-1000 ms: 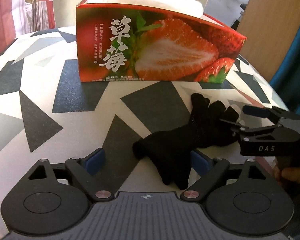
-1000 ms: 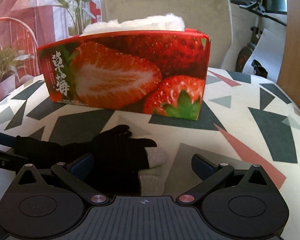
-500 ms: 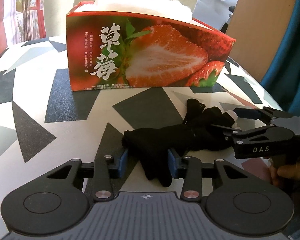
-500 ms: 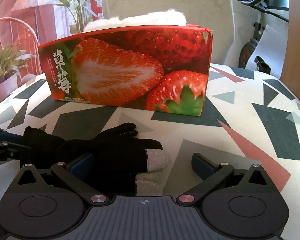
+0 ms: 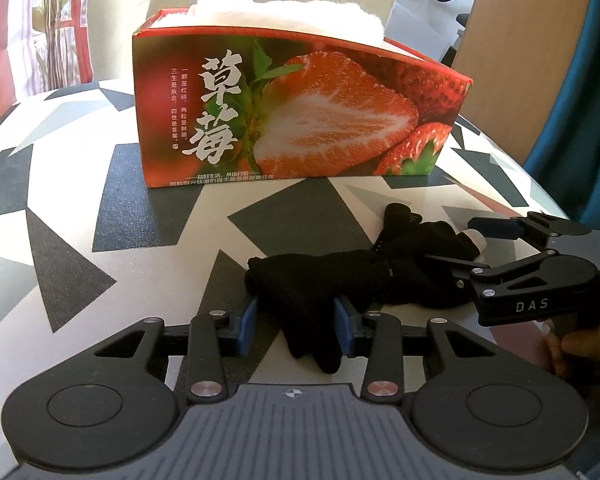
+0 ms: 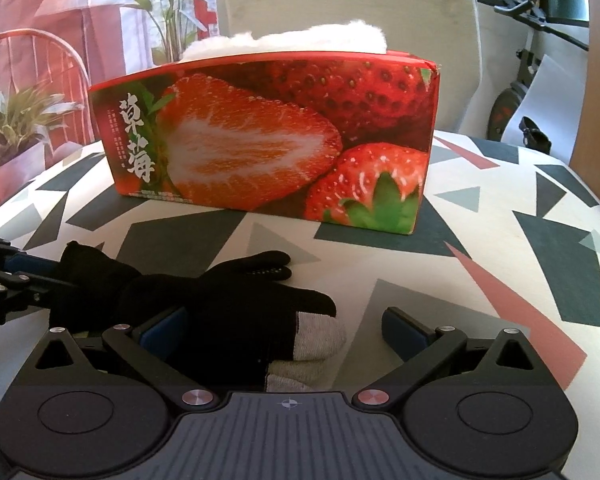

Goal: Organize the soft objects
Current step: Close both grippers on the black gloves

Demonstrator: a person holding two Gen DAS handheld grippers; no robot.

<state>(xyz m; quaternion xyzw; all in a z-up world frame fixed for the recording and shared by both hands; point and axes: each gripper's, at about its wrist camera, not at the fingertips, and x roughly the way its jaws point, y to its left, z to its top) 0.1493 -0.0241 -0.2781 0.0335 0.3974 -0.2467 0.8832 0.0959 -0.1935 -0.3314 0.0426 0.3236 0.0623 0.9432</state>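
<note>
Left gripper [image 5: 296, 326] is pinching the black glove [image 5: 340, 280] at its cuff end, blue pads pressed into the fabric on both sides. Right gripper [image 6: 284, 330] is spread wide; the glove's grey-tipped fingers lie between its jaws, the left pad touching or partly buried in fabric, the right pad clear of it.

Glove lies flat on the patterned table [image 5: 100, 208], at about 6 o'clock from the strawberry box [image 5: 296, 104] and apart from it. In the left wrist view the glove runs from centre toward 3 o'clock, where the right gripper comes in. White fluffy stuff [image 5: 284, 14] already sticks out of the box top.

Step in hand, my read: get both ends gripped, then lift into the box.
- Close the right jaws on the finger end before lifting, so the glove doesn't dangle or swing.
- Take a thick bunch of fabric, not one fingertip; knit will slip out.
- Raise both ends together, clear the box's front wall, then drop on the white stuff.
- Don't drag across the table; the box looks light and could be nudged.

Counts: one glove for sure (dark bulk, may be two stacked, can't tell); one box; one white fluffy item; two grippers; one chair [image 6: 352, 4] behind the table.
</note>
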